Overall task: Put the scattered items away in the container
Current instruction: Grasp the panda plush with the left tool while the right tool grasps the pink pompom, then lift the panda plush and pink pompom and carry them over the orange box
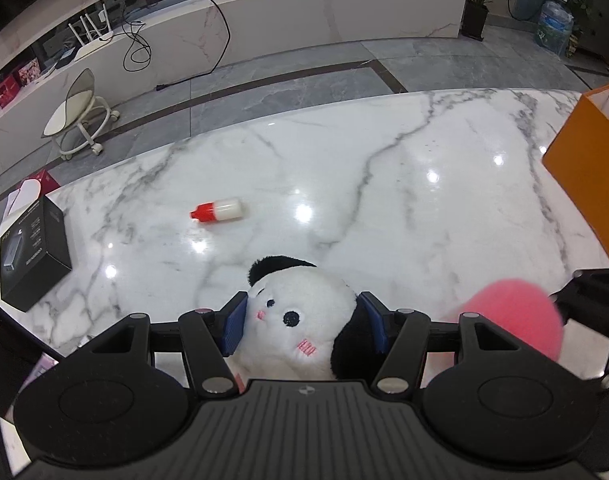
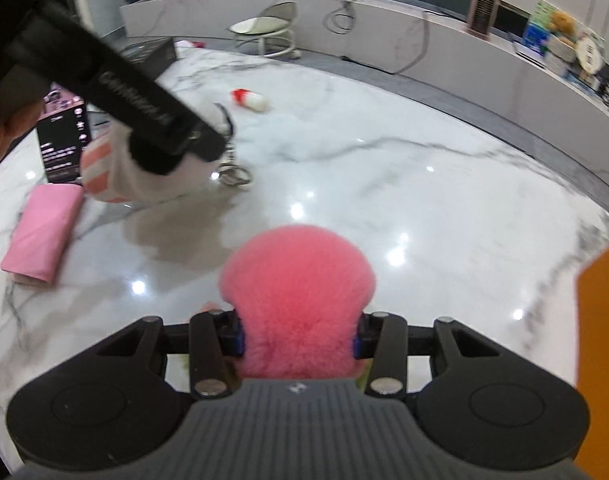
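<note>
The left gripper (image 1: 304, 324) was clamped on a white plush dog (image 1: 300, 320); the right gripper (image 2: 300, 338) on a pink pompom (image 2: 298, 292). The orange box (image 1: 584, 184) stood at the table's (image 1: 384, 184) right edge. No writing was readable on the black box (image 1: 32, 252) at the left edge. A bottle (image 1: 218, 210) lay mid-table, with open marble around it.

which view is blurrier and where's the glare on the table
Right wrist view: motion blur smears the other claw's arm crossing upper left, the red-capped bottle and the shelf items at far right; the pink fluffy toy looks soft-edged. Left wrist view: sharper, the panda plush crisp. Both views: round ceiling-light glare spots on the glossy marble table, and fisheye bending of its edge.
</note>
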A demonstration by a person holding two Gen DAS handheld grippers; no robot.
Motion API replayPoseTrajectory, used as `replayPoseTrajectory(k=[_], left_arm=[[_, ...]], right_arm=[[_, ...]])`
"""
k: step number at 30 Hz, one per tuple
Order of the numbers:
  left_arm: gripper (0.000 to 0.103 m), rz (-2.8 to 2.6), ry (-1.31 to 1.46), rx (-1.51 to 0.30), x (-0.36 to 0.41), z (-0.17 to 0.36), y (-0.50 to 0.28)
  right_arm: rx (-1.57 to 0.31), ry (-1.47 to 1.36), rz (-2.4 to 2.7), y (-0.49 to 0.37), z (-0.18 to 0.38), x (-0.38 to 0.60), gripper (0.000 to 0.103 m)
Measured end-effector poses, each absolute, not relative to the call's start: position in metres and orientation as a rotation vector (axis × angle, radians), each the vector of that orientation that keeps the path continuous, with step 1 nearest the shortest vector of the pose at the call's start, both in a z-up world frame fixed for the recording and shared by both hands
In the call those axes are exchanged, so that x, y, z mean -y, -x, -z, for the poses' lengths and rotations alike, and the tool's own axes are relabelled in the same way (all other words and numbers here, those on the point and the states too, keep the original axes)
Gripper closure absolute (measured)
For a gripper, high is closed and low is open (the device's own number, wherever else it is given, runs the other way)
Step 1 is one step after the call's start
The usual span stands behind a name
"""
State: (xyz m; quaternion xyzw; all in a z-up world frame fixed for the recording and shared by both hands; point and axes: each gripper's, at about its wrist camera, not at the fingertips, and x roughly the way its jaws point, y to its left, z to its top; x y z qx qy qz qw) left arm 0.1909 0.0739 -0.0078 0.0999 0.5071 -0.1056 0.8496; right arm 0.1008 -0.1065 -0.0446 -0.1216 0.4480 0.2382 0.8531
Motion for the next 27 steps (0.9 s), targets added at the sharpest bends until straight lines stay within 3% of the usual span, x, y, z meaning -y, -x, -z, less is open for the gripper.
replayPoseTrajectory(k=[11, 27], left_arm=[[0.034, 0.322, -0.262, -1.055, -0.016, 0.019, -0.147], [0.032, 0.308, -0.189, -1.065, -0.028, 0.032, -0.140]], right_arm=[[-0.929, 0.183, -0.411, -0.089, 0.044, 0.136, 0.057], [-0.966, 0.193, -0.401, -0.092, 0.061, 0.136, 0.057]])
